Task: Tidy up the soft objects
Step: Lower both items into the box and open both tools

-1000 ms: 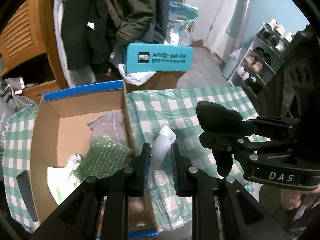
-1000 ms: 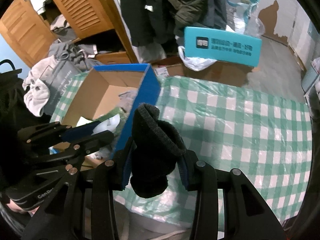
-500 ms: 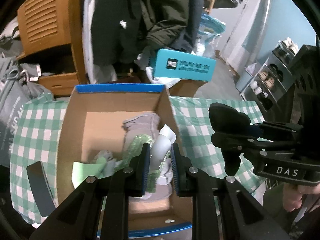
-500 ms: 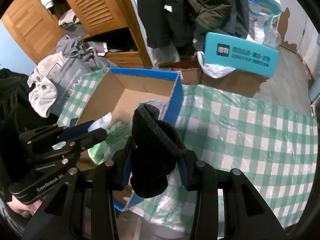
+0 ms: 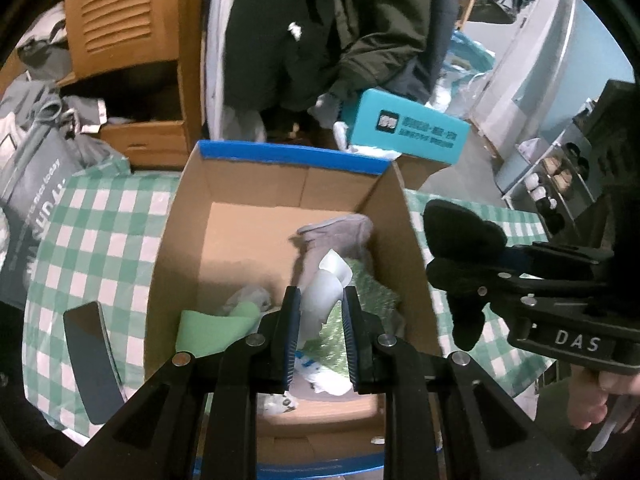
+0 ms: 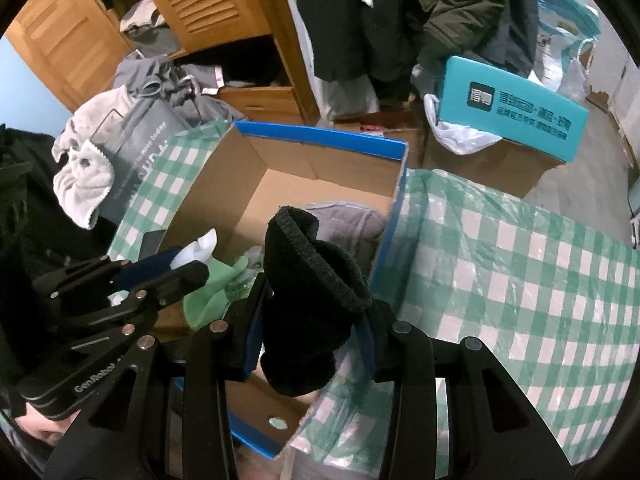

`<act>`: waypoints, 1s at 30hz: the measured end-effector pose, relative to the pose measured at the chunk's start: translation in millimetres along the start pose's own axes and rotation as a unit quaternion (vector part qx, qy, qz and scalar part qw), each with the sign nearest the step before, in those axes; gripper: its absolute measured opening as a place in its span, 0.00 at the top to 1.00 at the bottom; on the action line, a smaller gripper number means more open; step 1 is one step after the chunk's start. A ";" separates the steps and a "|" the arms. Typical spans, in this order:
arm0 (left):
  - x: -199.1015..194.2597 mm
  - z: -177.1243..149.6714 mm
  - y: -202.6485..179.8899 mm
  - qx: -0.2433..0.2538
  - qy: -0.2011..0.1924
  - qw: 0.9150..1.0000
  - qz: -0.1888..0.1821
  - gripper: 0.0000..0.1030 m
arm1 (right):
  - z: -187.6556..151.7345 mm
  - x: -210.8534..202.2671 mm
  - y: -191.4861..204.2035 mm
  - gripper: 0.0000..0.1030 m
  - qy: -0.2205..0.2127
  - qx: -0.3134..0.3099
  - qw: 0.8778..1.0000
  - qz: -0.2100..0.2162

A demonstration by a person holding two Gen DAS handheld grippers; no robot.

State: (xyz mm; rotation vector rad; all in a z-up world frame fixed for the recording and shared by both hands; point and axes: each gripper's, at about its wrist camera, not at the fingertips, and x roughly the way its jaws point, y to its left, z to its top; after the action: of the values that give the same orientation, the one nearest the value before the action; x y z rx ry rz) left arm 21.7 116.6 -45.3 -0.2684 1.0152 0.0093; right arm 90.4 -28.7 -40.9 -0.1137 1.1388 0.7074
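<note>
My left gripper (image 5: 319, 304) is shut on a white foam sheet (image 5: 324, 284) and holds it above the open cardboard box (image 5: 280, 184). The box has a blue rim and holds a grey cloth (image 5: 340, 228), a green bubble-wrap piece (image 5: 368, 284) and a light green cloth (image 5: 216, 324). My right gripper (image 6: 308, 312) is shut on a black sock (image 6: 312, 276), over the box's near right corner (image 6: 392, 200). In the left wrist view the sock (image 5: 460, 236) hangs just right of the box. In the right wrist view the left gripper (image 6: 176, 268) with the foam (image 6: 200, 246) is at the left.
The box stands on a table with a green checked cloth (image 6: 520, 272). A dark flat object (image 5: 94, 352) lies on the cloth left of the box. Behind are a teal box (image 6: 512, 112), hanging coats (image 6: 400, 12), a wooden cabinet (image 6: 208, 0) and a grey bag (image 5: 28, 184).
Both grippers moved left: the left gripper with the foam now hangs over the box's inside, and the right gripper with the sock came over the box's right corner.
</note>
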 end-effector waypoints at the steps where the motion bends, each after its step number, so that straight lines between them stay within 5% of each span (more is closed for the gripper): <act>1: 1.0 -0.5 2.4 -0.001 0.001 1.000 0.002 0.80 | 1.4 3.2 2.2 0.62 0.003 -0.003 1.000 -0.001; 14: 5.3 -4.1 16.0 -0.019 0.008 1.000 0.024 0.74 | 11.4 26.1 12.5 0.61 0.017 -0.023 1.000 0.002; 21: 4.3 -5.0 15.6 -0.018 0.009 0.999 0.032 0.73 | 16.6 16.5 10.0 0.49 0.007 -0.015 1.000 0.007; 25: -3.1 -5.0 10.5 -0.013 0.002 0.999 0.033 0.57 | 16.8 6.7 9.7 0.49 -0.002 -0.015 1.000 0.005; 30: -17.8 -2.7 1.4 -0.001 -0.014 0.999 0.040 0.49 | 14.3 -7.4 8.2 0.42 -0.012 -0.015 1.000 0.001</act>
State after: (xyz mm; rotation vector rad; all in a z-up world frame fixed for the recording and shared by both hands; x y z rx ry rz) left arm 9.8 119.4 -32.0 -0.2287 0.9971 0.0856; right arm 95.3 -19.6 -26.1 -0.1297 1.1064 0.7267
